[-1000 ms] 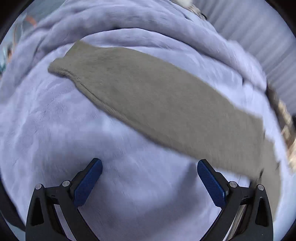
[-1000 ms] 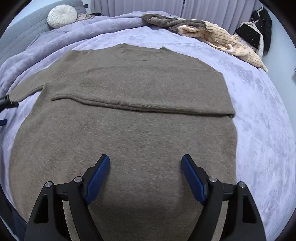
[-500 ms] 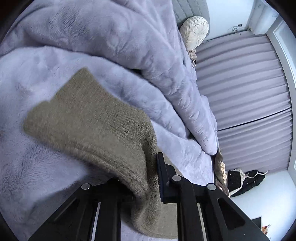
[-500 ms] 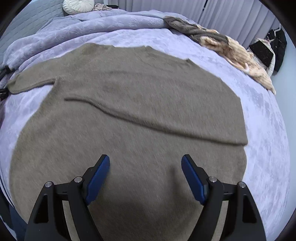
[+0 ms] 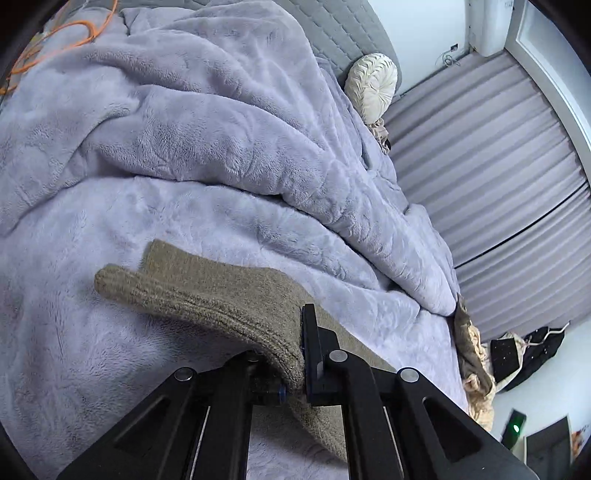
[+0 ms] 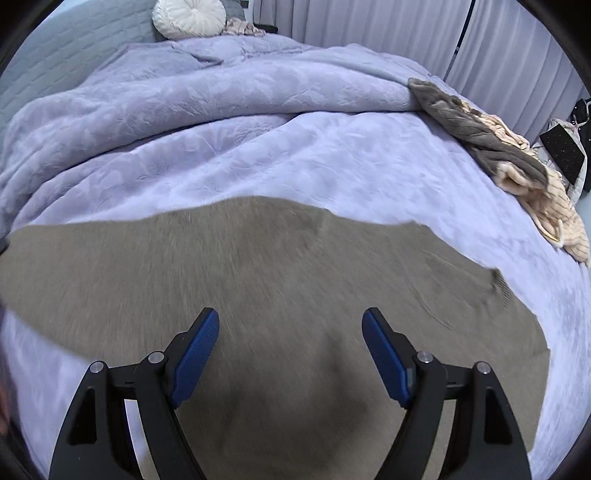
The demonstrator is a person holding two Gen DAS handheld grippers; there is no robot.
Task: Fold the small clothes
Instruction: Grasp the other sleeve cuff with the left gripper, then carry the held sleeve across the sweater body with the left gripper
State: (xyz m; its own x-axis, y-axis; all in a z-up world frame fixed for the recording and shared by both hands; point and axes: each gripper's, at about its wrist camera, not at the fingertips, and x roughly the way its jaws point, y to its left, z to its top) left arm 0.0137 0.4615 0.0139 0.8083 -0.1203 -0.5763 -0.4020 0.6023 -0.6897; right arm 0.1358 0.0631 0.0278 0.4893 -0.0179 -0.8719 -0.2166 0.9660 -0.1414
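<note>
A taupe knit sweater [image 6: 280, 280] lies spread on a lavender blanket [image 6: 295, 155] on a bed. In the left wrist view my left gripper [image 5: 295, 350] is shut on the ribbed cuff of the sweater's sleeve [image 5: 207, 295], and the cuff end sticks out to the left, lifted a little off the blanket. In the right wrist view my right gripper [image 6: 290, 332] hovers open over the sweater's body, nothing between its blue pads [image 6: 195, 354]. The sweater's ribbed hem corner [image 6: 502, 288] shows at the right.
A bunched ridge of blanket [image 5: 221, 122] rises behind the sleeve. A round cream cushion [image 6: 190, 16] sits by the grey headboard. A heap of grey and cream clothes [image 6: 509, 155] lies at the bed's far right edge. Curtains [image 5: 491, 177] hang beyond. An orange cable [image 5: 62, 33] lies top left.
My left gripper swung to the sleeve's end, shut on the cuff and lifted it. My right gripper moved forward across the sweater, still open.
</note>
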